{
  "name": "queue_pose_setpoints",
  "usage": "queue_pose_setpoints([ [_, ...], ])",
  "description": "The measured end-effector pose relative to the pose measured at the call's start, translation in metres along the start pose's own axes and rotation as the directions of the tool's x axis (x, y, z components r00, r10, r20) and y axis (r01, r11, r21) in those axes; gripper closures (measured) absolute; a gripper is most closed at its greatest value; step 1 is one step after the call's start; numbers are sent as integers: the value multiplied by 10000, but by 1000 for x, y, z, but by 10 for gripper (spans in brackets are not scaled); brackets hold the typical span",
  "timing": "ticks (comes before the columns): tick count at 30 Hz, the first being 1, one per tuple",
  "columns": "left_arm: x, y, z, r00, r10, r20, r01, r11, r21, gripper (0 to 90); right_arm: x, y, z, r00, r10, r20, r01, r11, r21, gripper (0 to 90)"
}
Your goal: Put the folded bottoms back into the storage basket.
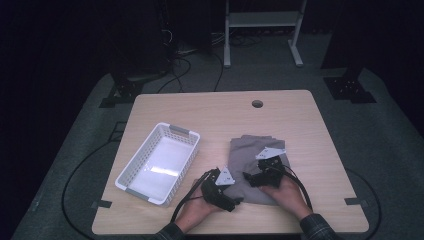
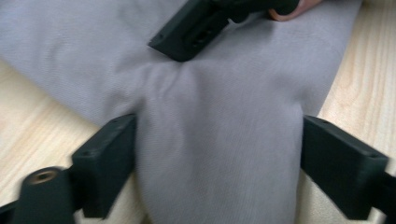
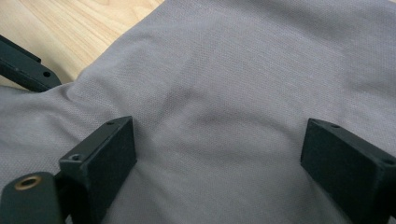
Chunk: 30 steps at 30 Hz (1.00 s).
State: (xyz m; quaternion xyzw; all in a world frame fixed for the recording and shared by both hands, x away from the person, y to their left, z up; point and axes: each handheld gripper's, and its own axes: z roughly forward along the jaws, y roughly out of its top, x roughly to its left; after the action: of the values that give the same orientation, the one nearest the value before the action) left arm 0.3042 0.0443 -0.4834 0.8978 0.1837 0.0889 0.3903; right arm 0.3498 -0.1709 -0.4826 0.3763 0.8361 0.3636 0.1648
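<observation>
A folded grey cloth (image 1: 252,160) lies flat on the wooden worktop (image 1: 220,107), right of the middle and toward the person's side, its near edge close to the worktop's front edge. Both hands come in from the bottom of the high view and meet over the cloth's near half.

The left gripper (image 1: 239,201) sits at the cloth's near left corner. In the left gripper view its jaws stand wide with a raised fold of cloth (image 2: 219,154) bunched between them; the pads look to be at the fold's sides, but I cannot tell whether they press on it. Bare wood shows on both sides of that fold.

The right gripper (image 1: 248,177) is just beside it, farther onto the cloth. In the right gripper view its jaws are spread wide over smooth cloth (image 3: 243,93), holding nothing.

A white basket (image 1: 131,172) stands to the left of the cloth, apart from it, with a strip of bare worktop between. The far half of the worktop is open, with a small round hole (image 1: 257,104) near the far edge
</observation>
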Motion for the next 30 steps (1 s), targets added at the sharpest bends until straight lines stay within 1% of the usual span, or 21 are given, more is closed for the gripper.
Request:
queue_pose_setpoints([
  [1, 0, 0, 0, 10000, 21, 7, -21, 10000, -73, 180, 0, 0, 0, 10000, -17, 6, 17, 10000, 6, 91],
  [3, 0, -1, -2, 10000, -12, -12, 12, 9997, -241, 279, 0, 0, 0, 10000, 1, 1, -1, 10000, -2, 91],
  [6, 1, -2, -3, 9999, -82, -97, 78, 9993, -354, 412, 0, 0, 0, 10000, -5, 9, 5, 10000, -9, 91],
  [9, 2, -2, -4, 9999, -143, -34, 142, 9988, -462, 536, 0, 0, 0, 10000, 13, 21, -13, 10000, -7, 91],
  [11, 3, -1, -3, 9995, -310, 105, 315, 9980, -546, 622, 0, 0, 0, 10000, 18, 25, -18, 10000, -10, 91],
  [13, 5, -1, -3, 9990, -386, 205, 397, 9977, -554, 685, 0, 0, 0, 10000, 26, 24, -26, 10000, -10, 91],
  [14, 5, -1, -3, 9989, -419, 223, 431, 9975, -558, 733, 1, 0, 0, 10000, 62, 31, -62, 10000, 2, 92],
  [17, 4, -2, -3, 9985, -504, 190, 515, 9968, -604, 775, 1, 0, -1, 10000, 88, 46, -88, 10000, 2, 93],
  [21, 0, -5, -7, 9983, -495, 301, 511, 9971, -562, 779, 1, -3, -4, 9999, 83, -59, -83, 10000, 5, 93],
  [23, -3, -8, -10, 9978, -507, 428, 532, 9969, -583, 778, 4, -4, -5, 9998, -17, -206, 18, 10000, 46, 93],
  [24, -4, -10, -13, 9980, -424, 469, 449, 9975, -540, 778, 5, -4, -7, 9996, -69, -276, 71, 9999, 93, 93],
  [26, -7, -13, -16, 9976, -467, 505, 496, 9972, -565, 778, 10, -6, -9, 9989, -178, -445, 184, 9997, 142, 93],
  [28, -9, -15, -19, 9975, -471, 533, 499, 9974, -526, 777, 13, -6, -11, 9983, -346, -473, 360, 9989, 293, 95],
  [30, -10, -18, -22, 9972, -491, 557, 518, 9975, -485, 777, 14, -5, -14, 9974, -382, -605, 406, 9984, 394, 96],
])
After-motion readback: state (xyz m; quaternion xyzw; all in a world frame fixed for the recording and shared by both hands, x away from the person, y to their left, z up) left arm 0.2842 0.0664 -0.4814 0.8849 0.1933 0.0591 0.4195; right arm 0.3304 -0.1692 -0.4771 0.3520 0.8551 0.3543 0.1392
